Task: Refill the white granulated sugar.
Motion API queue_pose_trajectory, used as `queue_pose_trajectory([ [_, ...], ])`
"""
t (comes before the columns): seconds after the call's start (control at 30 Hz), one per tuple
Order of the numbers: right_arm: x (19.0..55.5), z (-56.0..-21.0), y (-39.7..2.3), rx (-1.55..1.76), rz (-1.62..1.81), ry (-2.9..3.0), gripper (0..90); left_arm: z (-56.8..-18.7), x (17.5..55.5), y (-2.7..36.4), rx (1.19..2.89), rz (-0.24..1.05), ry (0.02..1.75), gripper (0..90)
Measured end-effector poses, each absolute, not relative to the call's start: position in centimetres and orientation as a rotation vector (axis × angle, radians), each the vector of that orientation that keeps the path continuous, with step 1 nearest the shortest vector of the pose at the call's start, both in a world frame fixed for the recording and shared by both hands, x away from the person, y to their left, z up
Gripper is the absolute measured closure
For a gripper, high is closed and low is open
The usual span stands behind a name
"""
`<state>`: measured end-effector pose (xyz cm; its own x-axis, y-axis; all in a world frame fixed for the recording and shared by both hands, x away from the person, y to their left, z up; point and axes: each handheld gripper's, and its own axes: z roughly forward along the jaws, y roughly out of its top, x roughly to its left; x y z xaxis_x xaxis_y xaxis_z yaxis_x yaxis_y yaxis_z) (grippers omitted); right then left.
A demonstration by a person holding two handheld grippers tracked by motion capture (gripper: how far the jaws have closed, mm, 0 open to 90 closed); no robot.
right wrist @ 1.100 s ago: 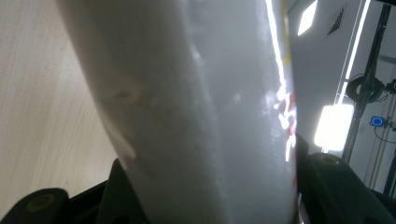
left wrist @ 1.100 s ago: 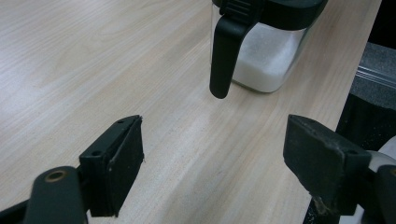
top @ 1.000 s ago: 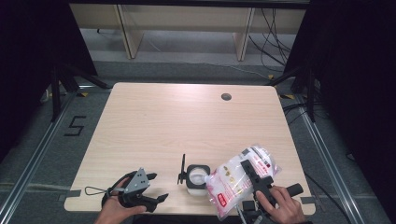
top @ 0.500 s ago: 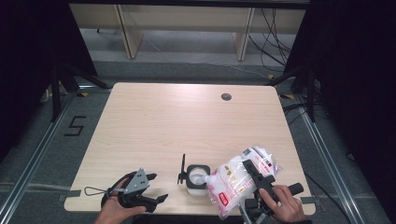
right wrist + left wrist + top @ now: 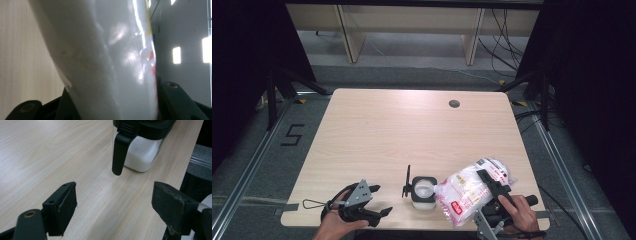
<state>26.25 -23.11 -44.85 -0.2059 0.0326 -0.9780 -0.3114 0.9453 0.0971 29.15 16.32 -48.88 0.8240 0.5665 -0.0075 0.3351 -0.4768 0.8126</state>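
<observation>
Right gripper tilts bag over jar.

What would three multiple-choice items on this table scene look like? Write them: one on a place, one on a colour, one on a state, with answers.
1. Where does the jar stand?
A. near the table's front edge, between the two grippers
B. beside the round hole at the table's far edge
C. on the floor

2. What colour is the jar's lid?
A. red
B. black
C. yellow

3. How is the left gripper?
A. shut on the jar's handle
B. shut on the bag
C. open, with nothing between its jaws

Answers:
1. A: the high view shows it near the front edge of the table, with the left gripper on one side and the right gripper on the other.
2. B: the left gripper view shows a black lid and handle over white contents.
3. C: its jaws stand apart over bare wood, while the right gripper clamps the bag.
</observation>
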Motion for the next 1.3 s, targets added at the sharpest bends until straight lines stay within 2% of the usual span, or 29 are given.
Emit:
queue_pose_trajectory([
  [0.13,26.4,-45.2,-23.5,-0.141,0.348,1.781,56.9,-48.9,29.2,16.3,2.104,0.335,0.664,19.7],
  [0.17,26.7,-44.5,-23.5,-0.244,0.299,1.757,57.0,-48.9,29.2,16.3,2.104,0.317,0.66,19.7],
  [0.2,26.5,-45.2,-23.7,-0.136,0.371,1.787,57.0,-48.9,29.2,16.3,2.102,0.32,0.659,19.7],
  [0.27,26.8,-44.5,-23.7,-0.214,0.332,1.768,57.0,-48.9,29.2,16.4,2.106,0.324,0.657,19.7],
  [0.3,26.7,-45.0,-23.9,-0.119,0.398,1.792,57.1,-49.0,29.2,16.3,2.093,0.324,0.663,19.7],
  [0.5,26.8,-45.1,-24.3,-0.058,0.448,1.839,57.6,-48.9,29.2,16.3,2.102,0.329,0.66,19.7],
  [0.57,27.2,-44.7,-24.4,-0.133,0.433,1.823,57.9,-48.9,29.1,16.2,2.089,0.325,0.659,19.7],
  [0.6,27.2,-45.3,-24.4,-0.055,0.49,1.842,58.1,-48.9,29.1,16.3,2.095,0.329,0.664,19.7],
  [1.17,28.3,-45.5,-24.3,-0.098,0.518,1.856,60.4,-48.9,29.1,16.3,2.11,0.327,0.663,19.7],
  [1.3,28.4,-46.1,-24.4,-0.014,0.583,1.887,60.8,-49.1,29.2,16.2,2.09,0.324,0.672,19.7],
])
